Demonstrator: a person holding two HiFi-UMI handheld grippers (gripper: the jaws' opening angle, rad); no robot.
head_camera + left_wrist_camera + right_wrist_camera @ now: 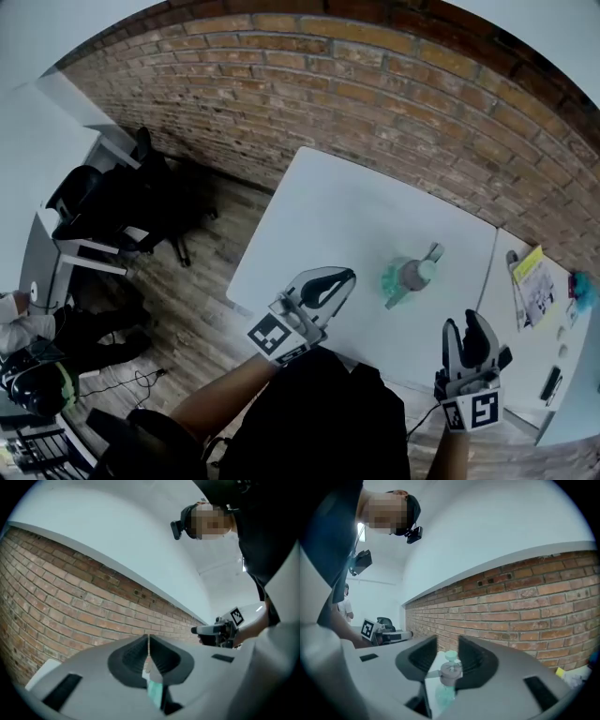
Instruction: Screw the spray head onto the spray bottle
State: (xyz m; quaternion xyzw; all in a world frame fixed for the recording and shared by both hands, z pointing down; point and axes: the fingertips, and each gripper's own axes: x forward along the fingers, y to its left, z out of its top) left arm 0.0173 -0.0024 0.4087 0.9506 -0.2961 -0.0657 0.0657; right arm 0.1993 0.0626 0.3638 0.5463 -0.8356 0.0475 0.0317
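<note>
Standing upright near the middle of the white table [323, 211], the spray bottle [397, 282] has its teal body down and the grey spray head [419, 270] on its neck, the trigger and nozzle sticking out to the sides. Nothing touches it.

The right gripper view looks over the same bottle from a little way off. The head [451, 668] sits squarely on the body [444, 693], though from this range I cannot tell whether the collar is threaded fully home or only resting there.

The left gripper [348, 277] hangs at the table's near edge, well apart from the bottle. Its jaws are pressed together with nothing between them, and in its own view only a sliver of teal shows below the closed tips. The right gripper [463, 323] is held back by the person's body off the near right of the table, with its jaws parted and empty.

The task looks to be at its checking or finishing stage, not mid-turn. If the head is loose, the next move calls for one gripper to clamp the bottle's body steady while the other closes on the collar below the trigger and twists it tight, without tipping the light bottle.
</note>
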